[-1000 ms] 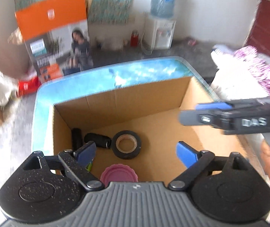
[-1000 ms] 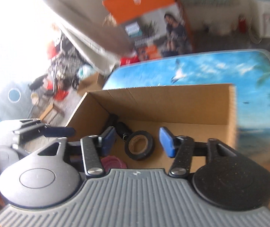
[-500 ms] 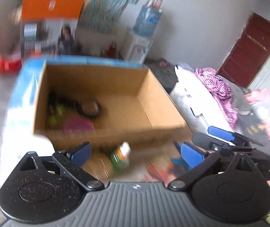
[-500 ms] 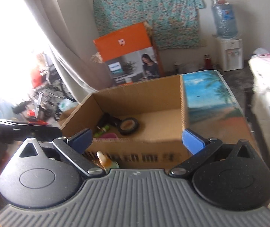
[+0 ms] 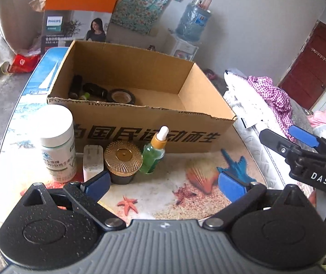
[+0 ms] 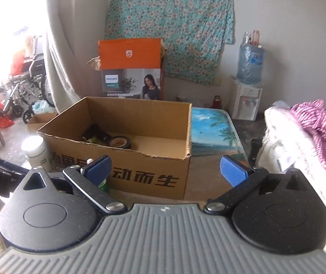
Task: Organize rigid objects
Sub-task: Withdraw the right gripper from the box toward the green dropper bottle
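- Cardboard box stands open on the desk; a black tape roll and some dark small things lie at its left far part.
- Near the box front stand, from left to right, a white jar, a white charger, a gold-lid jar and a green dropper bottle.
- Left tongs are wide and hold nothing.
- Right tongs are wide too, with nothing between them.
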The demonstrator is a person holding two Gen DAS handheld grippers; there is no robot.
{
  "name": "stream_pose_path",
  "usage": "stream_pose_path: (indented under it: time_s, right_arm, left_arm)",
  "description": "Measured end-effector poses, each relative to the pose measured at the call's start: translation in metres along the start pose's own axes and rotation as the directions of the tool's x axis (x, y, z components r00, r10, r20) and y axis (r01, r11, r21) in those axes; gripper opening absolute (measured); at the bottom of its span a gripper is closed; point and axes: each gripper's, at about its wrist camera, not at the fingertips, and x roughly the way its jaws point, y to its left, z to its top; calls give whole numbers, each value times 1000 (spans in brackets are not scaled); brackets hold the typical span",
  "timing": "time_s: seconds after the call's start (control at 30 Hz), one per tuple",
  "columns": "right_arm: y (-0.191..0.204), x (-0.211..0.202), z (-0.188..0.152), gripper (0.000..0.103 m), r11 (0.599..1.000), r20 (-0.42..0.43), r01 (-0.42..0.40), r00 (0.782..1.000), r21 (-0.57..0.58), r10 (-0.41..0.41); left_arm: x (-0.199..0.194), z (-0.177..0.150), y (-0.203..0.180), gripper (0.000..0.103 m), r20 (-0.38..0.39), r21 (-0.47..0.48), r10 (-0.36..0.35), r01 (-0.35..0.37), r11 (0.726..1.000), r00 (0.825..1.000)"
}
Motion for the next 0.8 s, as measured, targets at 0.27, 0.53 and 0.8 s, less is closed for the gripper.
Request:
stream_pose_path:
  time_s: [0.27, 0.53, 0.8]
  right_arm:
    - [14, 1, -9, 102, 987, 26, 102, 995, -122, -99]
    - [-10, 2, -15, 102, 993, 54, -103, 994, 57, 100]
    - [-14, 10, -28, 102, 971, 47, -208, 978, 115, 204]
  left_arm:
    - [-5, 1, -5, 103, 48, 86, -9, 5, 996, 999]
    - [-5, -6, -8, 103, 52, 153, -41, 33, 988, 998]
    - [16, -23, -20, 103, 61, 274, -48, 29, 961, 997]
